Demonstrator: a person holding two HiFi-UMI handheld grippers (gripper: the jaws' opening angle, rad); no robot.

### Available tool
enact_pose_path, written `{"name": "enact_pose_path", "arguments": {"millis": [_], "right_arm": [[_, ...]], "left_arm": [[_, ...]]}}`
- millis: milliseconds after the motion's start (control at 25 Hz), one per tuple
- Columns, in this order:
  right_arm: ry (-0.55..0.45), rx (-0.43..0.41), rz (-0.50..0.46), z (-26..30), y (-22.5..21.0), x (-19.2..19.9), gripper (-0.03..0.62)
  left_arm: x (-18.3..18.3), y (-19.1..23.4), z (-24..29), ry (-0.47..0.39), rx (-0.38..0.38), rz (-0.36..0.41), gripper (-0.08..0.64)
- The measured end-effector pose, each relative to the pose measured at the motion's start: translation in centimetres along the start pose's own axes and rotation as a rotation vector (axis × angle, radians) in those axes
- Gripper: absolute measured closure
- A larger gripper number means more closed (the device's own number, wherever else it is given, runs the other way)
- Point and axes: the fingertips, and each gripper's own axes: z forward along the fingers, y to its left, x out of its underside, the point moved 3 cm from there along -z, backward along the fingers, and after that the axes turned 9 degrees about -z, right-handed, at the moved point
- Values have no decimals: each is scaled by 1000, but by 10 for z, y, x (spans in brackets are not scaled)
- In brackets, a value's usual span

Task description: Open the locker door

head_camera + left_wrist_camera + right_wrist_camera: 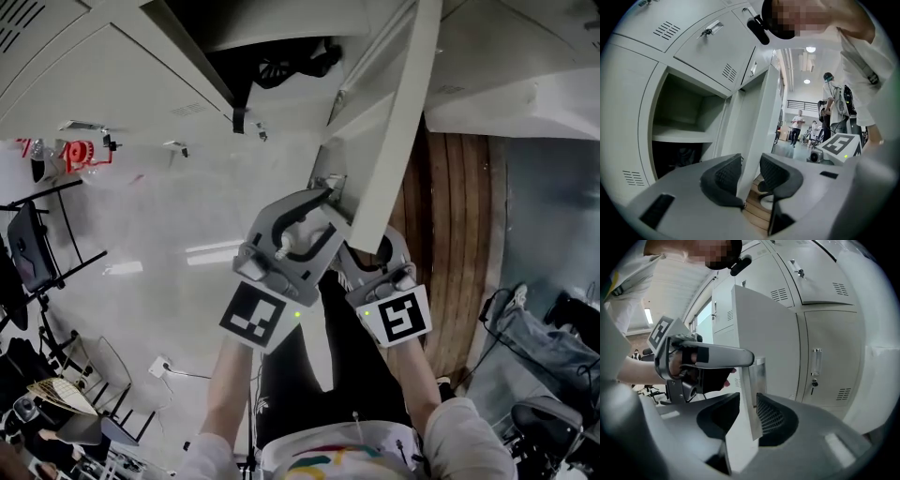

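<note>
Head view: a pale grey metal locker door (398,122) stands swung out from its bank, edge-on to the person, long axis upright, with both arms raised to its free edge. The left hand-held gripper (323,199) meets that edge just above and beside the right hand-held gripper (367,255).

Left gripper view: the door (759,117) runs straight up between the black ribbed pads (724,176), which sit against both faces, so the left hand-held gripper (750,176) appears clamped on the panel. To its left gapes the dark open compartment with one shelf (684,133).

Right gripper view: the door's bright metal edge strip (759,376) fills the gap of the right hand-held gripper (747,418), its pads closed on it.

Both tools being already on the edge, the coming swing likely turns on the hinge line behind it. The closed grey lockers (825,357) on the right look like the limit of travel. Bystanders (797,124) stand well apart down the hall, and a dark wooden floor strip (450,234) lies below.
</note>
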Motion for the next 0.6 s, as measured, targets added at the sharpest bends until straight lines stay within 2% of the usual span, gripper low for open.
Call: {"name": "enact_pose_path", "arguments": {"millis": [160,360,600], "right_arm": [[8,32,13,-15,-8,8,485],[5,81,49,-33,-20,15,489],[-1,140,87,-50,-38,20,489]], "left_arm": [[3,-14,12,16,40,7,433],[8,-35,33,63,77,52,414],[9,-60,64,77,166,42,410]]}}
